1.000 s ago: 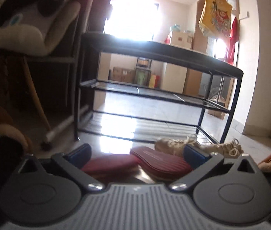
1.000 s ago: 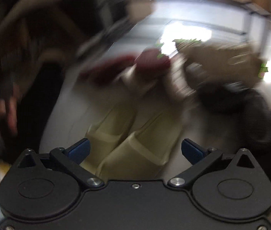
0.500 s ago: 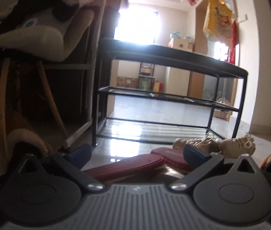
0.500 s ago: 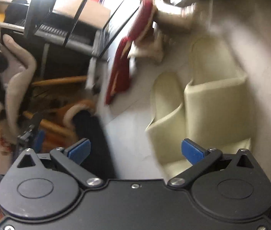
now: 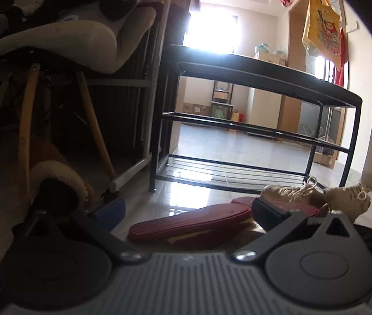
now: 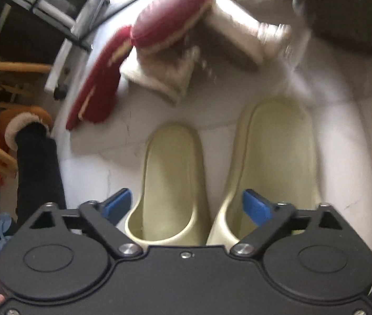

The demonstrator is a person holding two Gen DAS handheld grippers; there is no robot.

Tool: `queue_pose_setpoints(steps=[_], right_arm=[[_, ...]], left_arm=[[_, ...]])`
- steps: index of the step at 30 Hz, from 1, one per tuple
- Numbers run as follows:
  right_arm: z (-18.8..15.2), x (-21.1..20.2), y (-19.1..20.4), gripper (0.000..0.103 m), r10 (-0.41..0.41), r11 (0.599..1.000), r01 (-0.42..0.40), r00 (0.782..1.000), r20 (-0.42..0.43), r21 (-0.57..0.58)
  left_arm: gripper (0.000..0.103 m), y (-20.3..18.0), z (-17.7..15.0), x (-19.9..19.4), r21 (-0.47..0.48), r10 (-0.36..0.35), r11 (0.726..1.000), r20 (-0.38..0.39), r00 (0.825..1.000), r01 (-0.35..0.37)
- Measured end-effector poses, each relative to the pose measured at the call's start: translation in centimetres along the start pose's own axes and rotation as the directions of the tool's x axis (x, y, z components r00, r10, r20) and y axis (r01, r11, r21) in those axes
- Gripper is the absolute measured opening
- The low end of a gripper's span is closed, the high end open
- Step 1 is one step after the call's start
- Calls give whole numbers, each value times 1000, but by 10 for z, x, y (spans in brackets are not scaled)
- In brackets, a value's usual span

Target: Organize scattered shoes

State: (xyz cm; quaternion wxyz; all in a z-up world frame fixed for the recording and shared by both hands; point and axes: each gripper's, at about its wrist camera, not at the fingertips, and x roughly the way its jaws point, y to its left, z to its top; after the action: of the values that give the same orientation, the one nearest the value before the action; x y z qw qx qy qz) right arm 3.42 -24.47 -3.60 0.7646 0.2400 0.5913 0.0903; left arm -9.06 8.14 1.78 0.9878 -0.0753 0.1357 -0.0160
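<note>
Right wrist view: the two cream slides (image 6: 228, 183) lie side by side on the pale floor (image 6: 349, 136) right under my right gripper (image 6: 186, 204), the left slide's heel between my fingers, which are closing but grip nothing. Past them, two red slippers (image 6: 123, 60) lie overturned, soles up, with blurred white fluffy slippers (image 6: 175, 76) beside them.

In the left wrist view my left gripper (image 5: 188, 210) is spread wide and holds nothing, low over the floor. A red slipper lies just ahead, beige sneakers (image 5: 317, 197) behind it, near the black shoe rack (image 5: 264, 78).
</note>
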Motion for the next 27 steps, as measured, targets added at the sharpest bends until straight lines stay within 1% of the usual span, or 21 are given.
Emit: queue_pose_setpoints(steps=[3,4,7,9,13,15,20,23,24,27], right_arm=[[-6,4,6,93,6,1000,-6,1000,-7,-25],[-7,6,8,96,8,1000,-8,1000,-8,-25],[-7,13,14,99,-4,999,4,1000,-12,-36],[-9,13,17,99,-3,999,2,1000,-20,-45],[-14,13,27,99,32,998,-36,997,-67,-55],[-20,17,34,99,32,996,-39,995,-92,-79],[-28,20,41,99,22,993,-34,994,-107,-111],[-27,12,41,98,19,994,-26,998,-66,-108],[-26,2,42,98,25,993,-27,999,-23,-112],[-24,-21,43,100,32,991,-24,998,63,-132]], left_arm=[[103,4,-3,3,-30,-3,1000,-22,1000,3],[103,4,-4,5,-32,-2,999,-27,1000,2],[103,8,-4,11,-40,0,999,-39,999,-1],[103,11,-6,13,-48,3,999,-42,999,-5],[103,15,-7,16,-63,12,998,-53,999,-16],[103,17,-8,18,-69,14,997,-58,998,-18],[103,14,-9,19,-52,5,999,-63,998,-8],[103,13,-8,18,-43,1,999,-54,999,-3],[103,13,-8,17,-42,1,999,-51,999,-3],[103,16,-7,17,-50,3,999,-45,999,-5]])
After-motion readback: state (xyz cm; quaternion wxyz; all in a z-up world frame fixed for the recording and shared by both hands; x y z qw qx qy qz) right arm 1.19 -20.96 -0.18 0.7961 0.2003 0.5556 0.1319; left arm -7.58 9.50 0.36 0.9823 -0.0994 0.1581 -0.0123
